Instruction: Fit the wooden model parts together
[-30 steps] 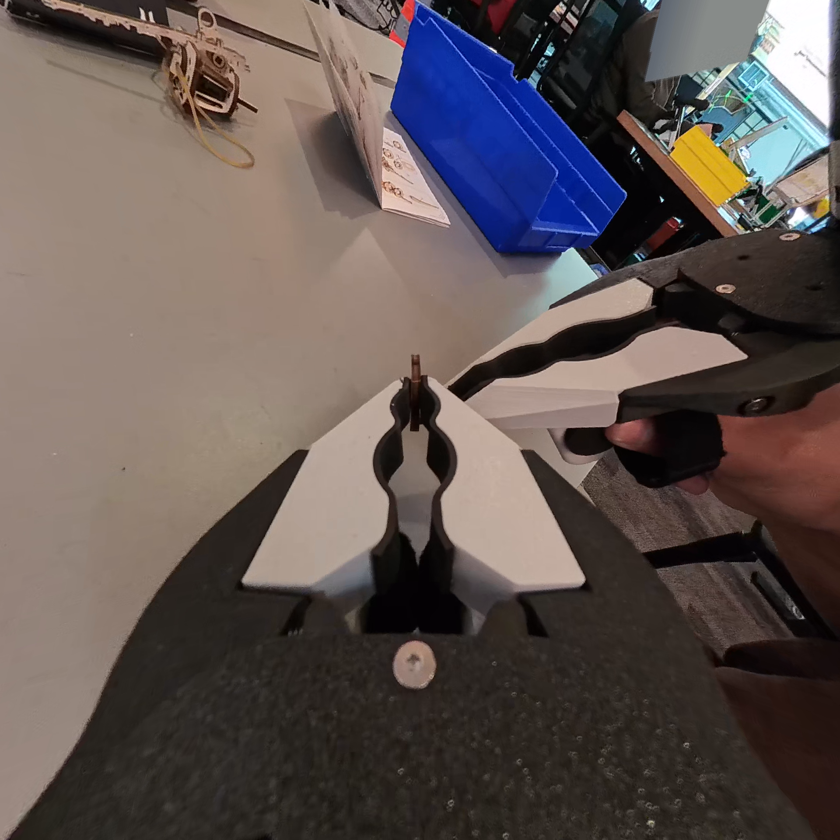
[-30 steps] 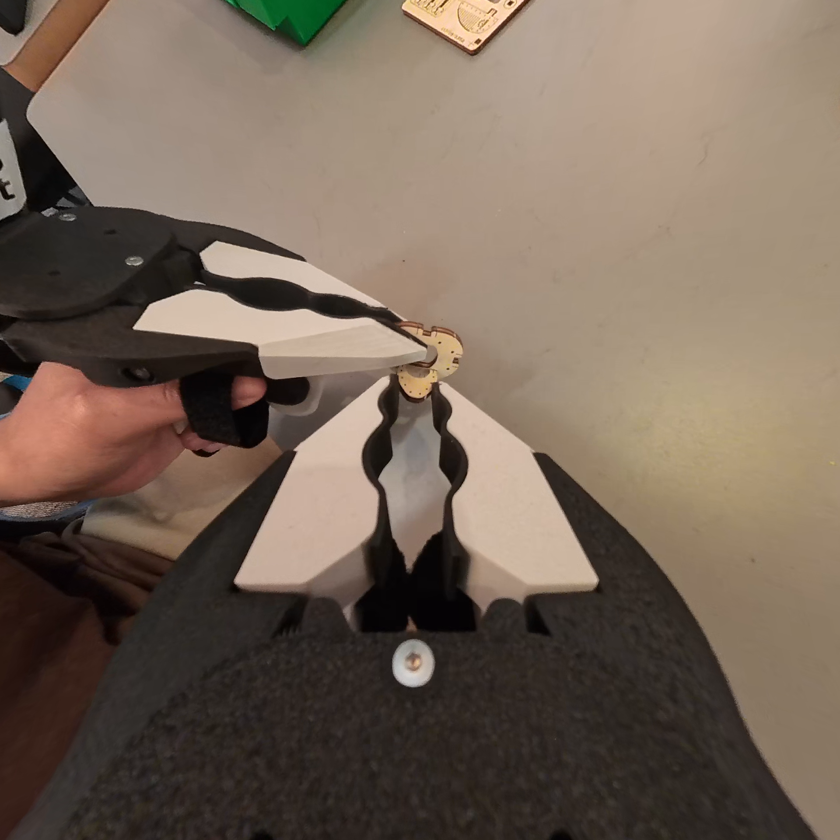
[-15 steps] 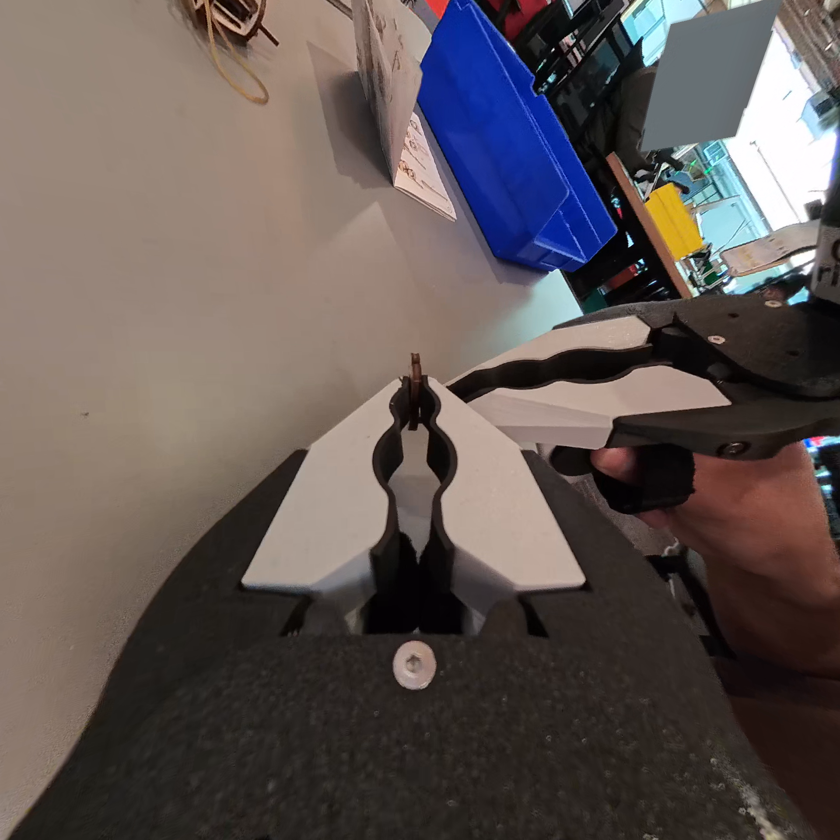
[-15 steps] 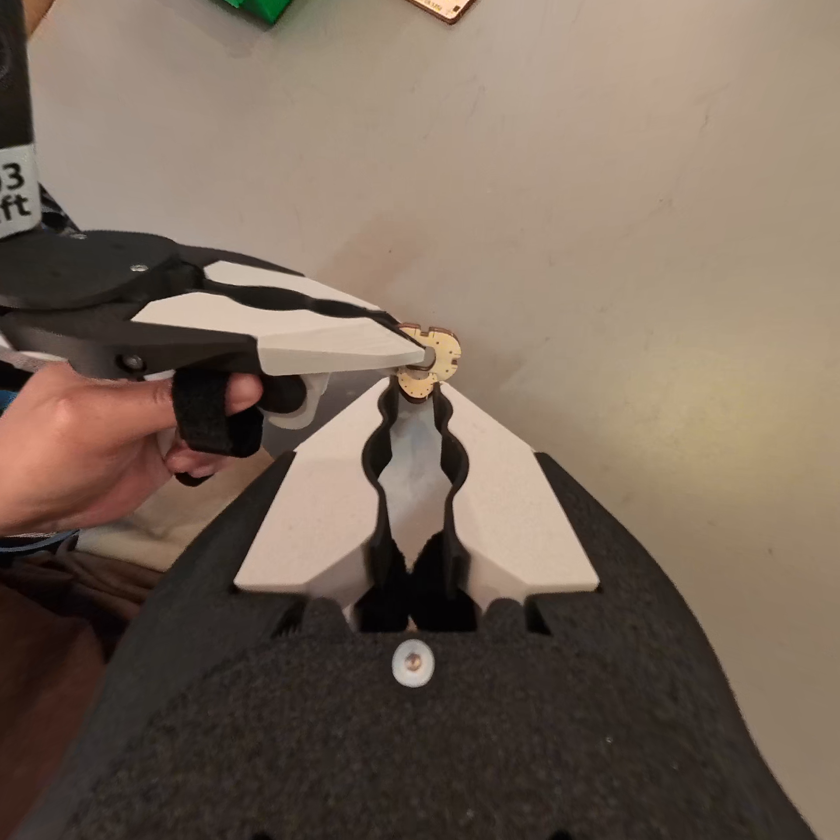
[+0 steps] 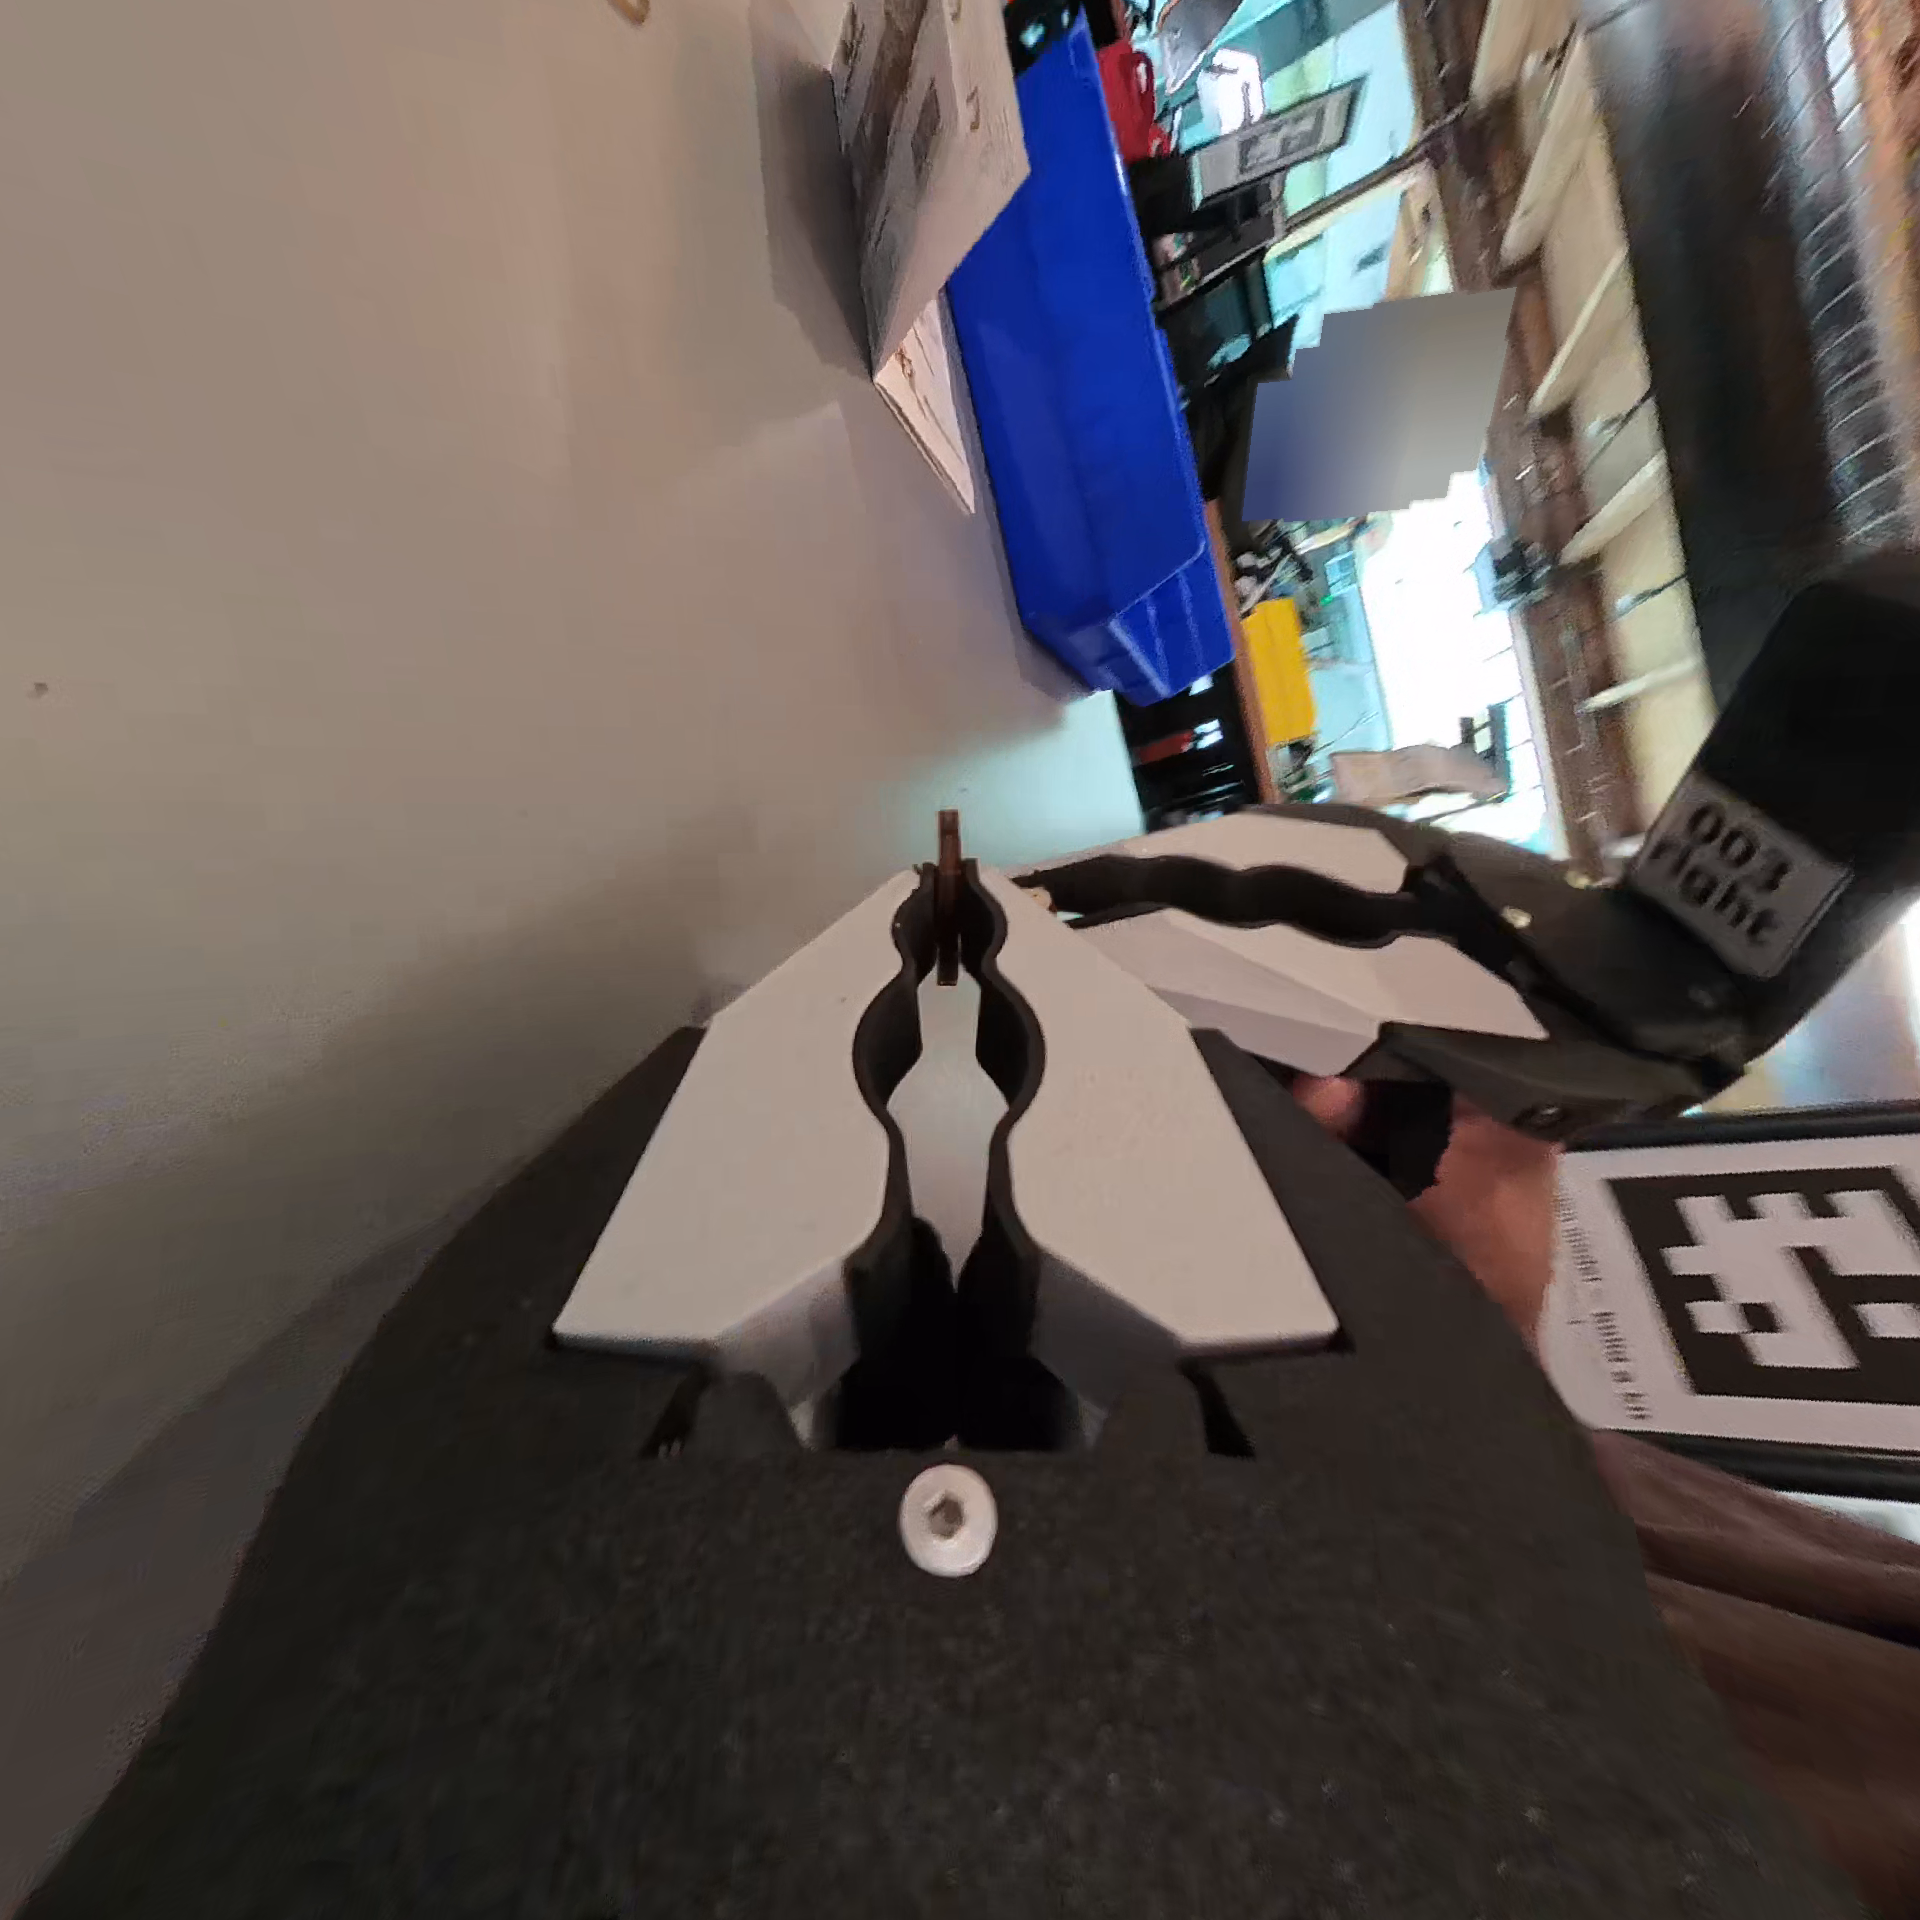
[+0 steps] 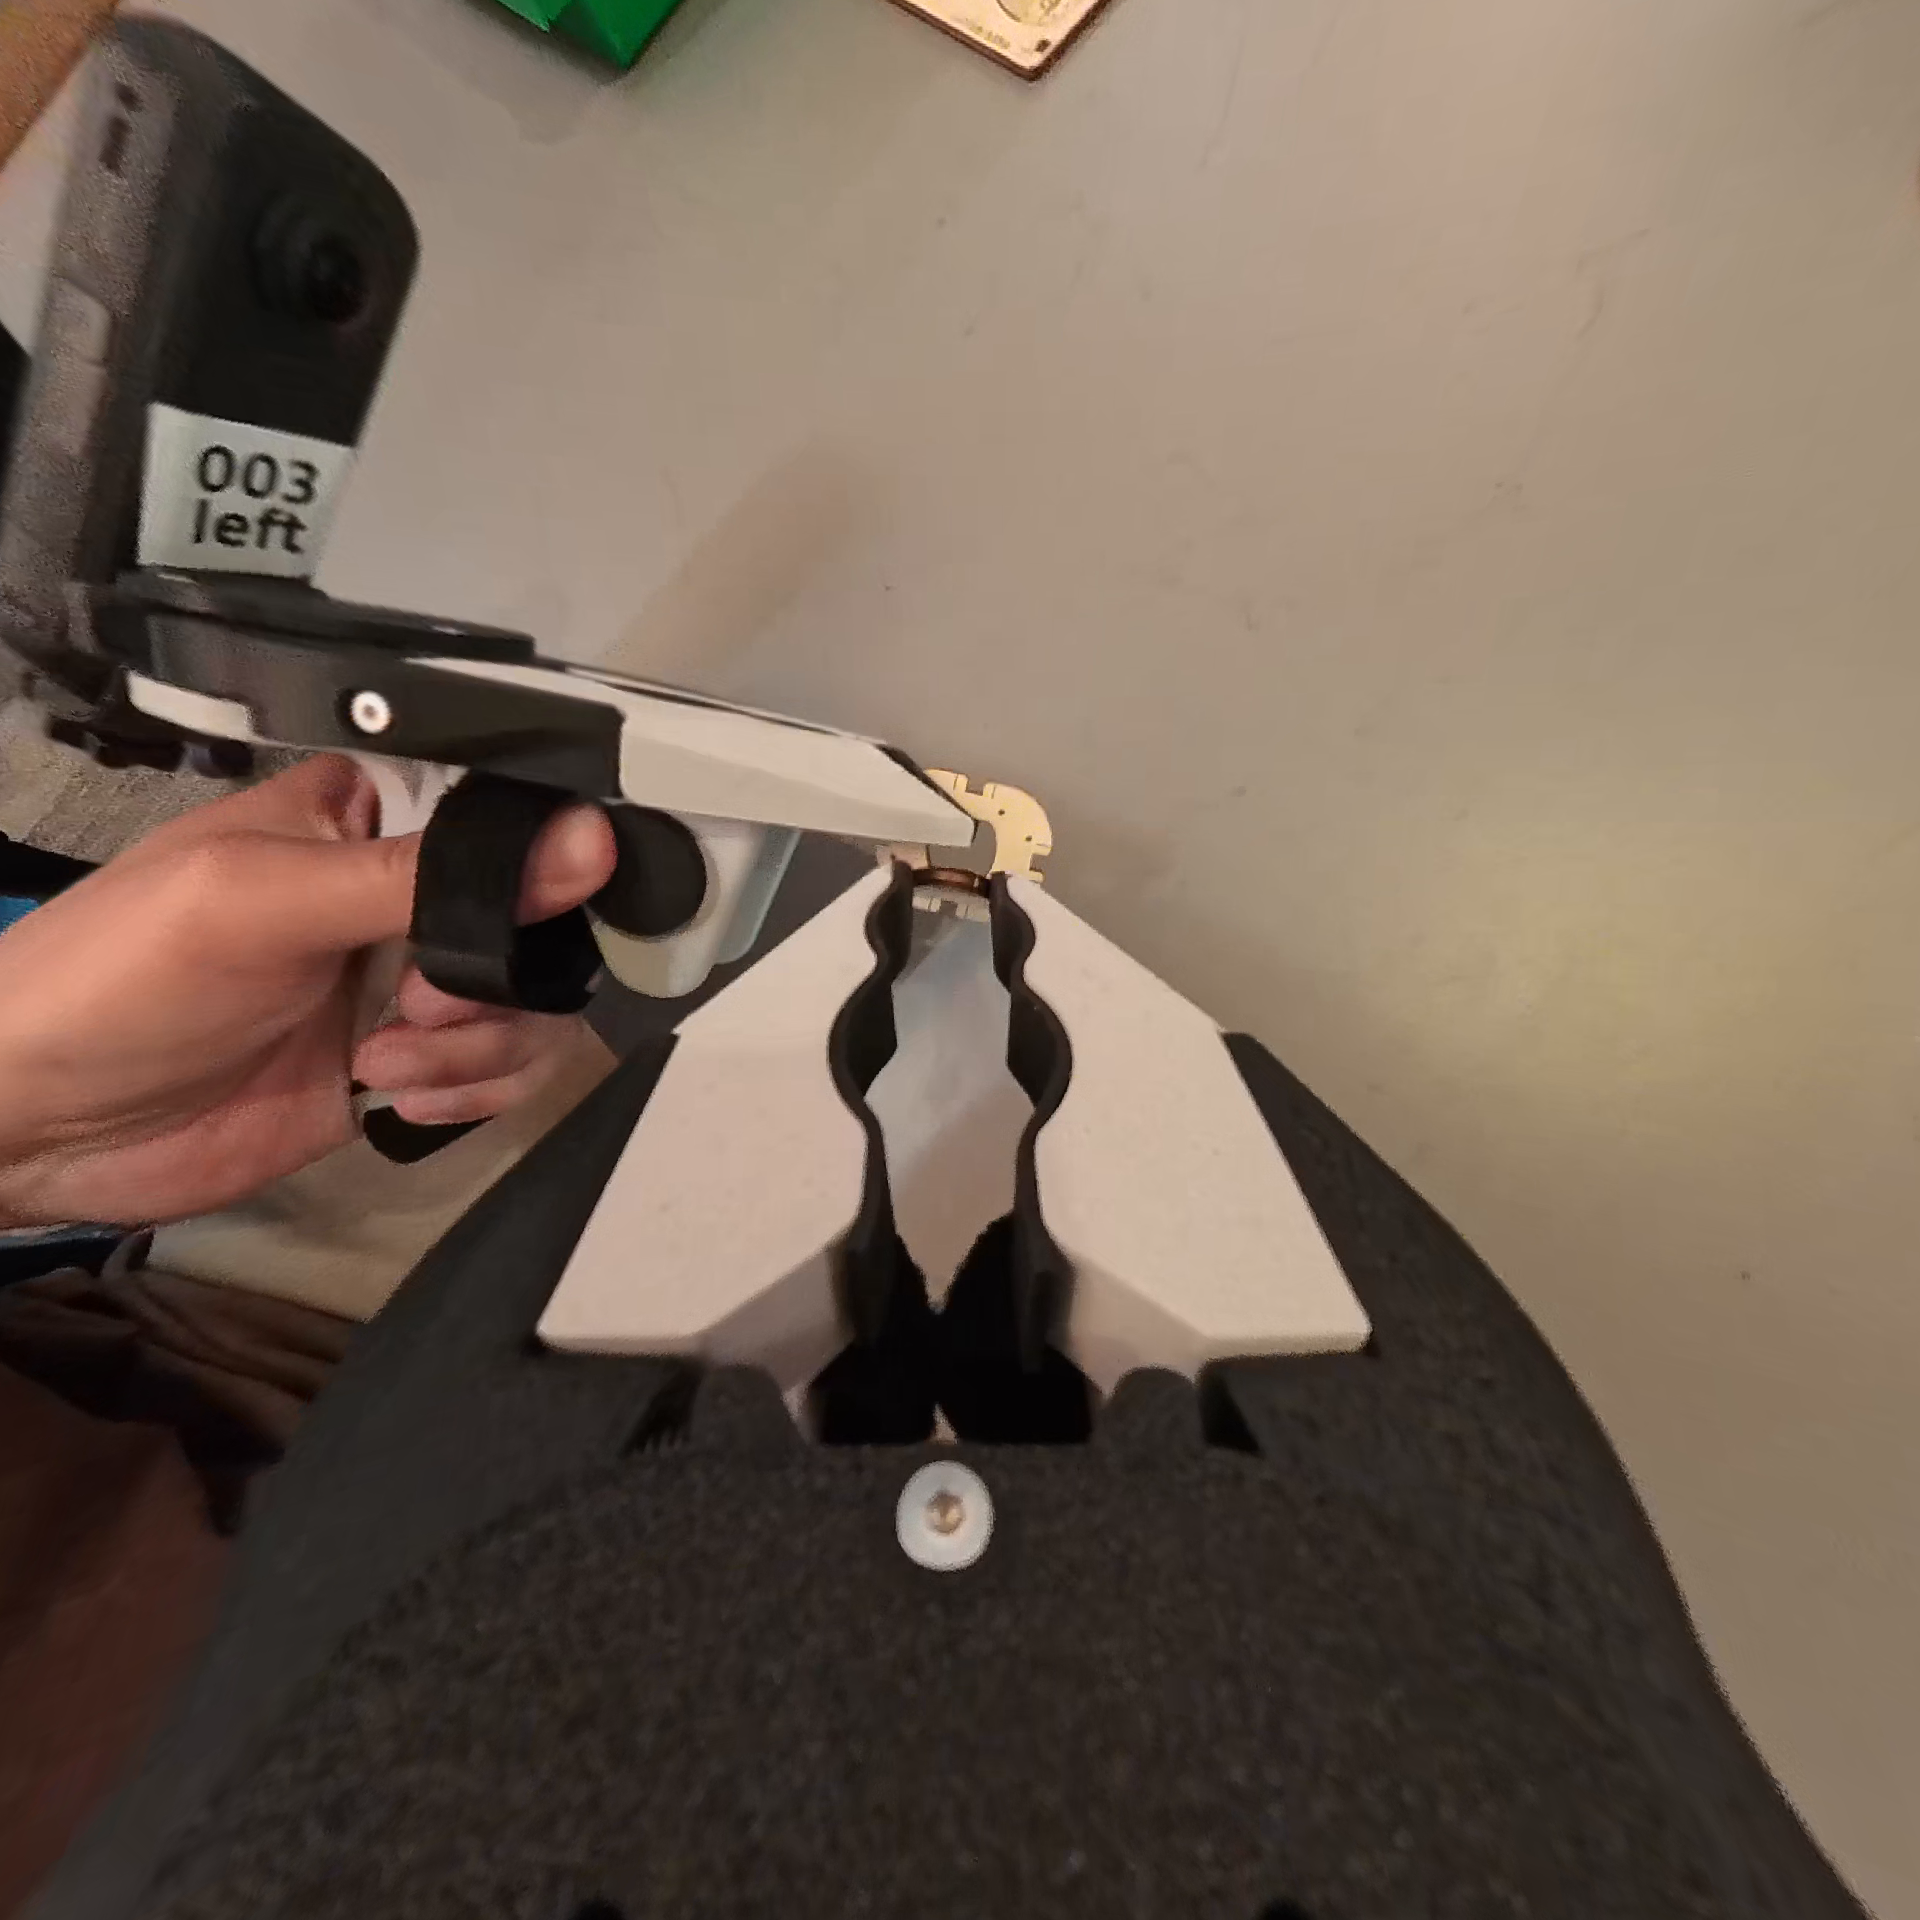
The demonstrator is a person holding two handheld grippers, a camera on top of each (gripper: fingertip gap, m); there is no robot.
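Left tool (image 5: 948, 902) clamped on a thin notched wooden disc (image 6: 1006, 821), seen edge-on in its own view. Right tool (image 6: 943, 885) closed on a small round wooden part (image 6: 940, 883) at its tips. The two parts touch, held above the grey desk (image 6: 1403, 520). Far on the desk: blue bin (image 5: 1081, 416), leaflet (image 5: 914, 208), green object (image 6: 582, 26).

Two grippers, left gripper (image 5: 948, 902) and right gripper (image 6: 948, 885), each pinch one of two wooden discs: notched disc (image 6: 1006, 821), small disc (image 6: 943, 885). One blue bin (image 5: 1081, 416) at one o'clock.
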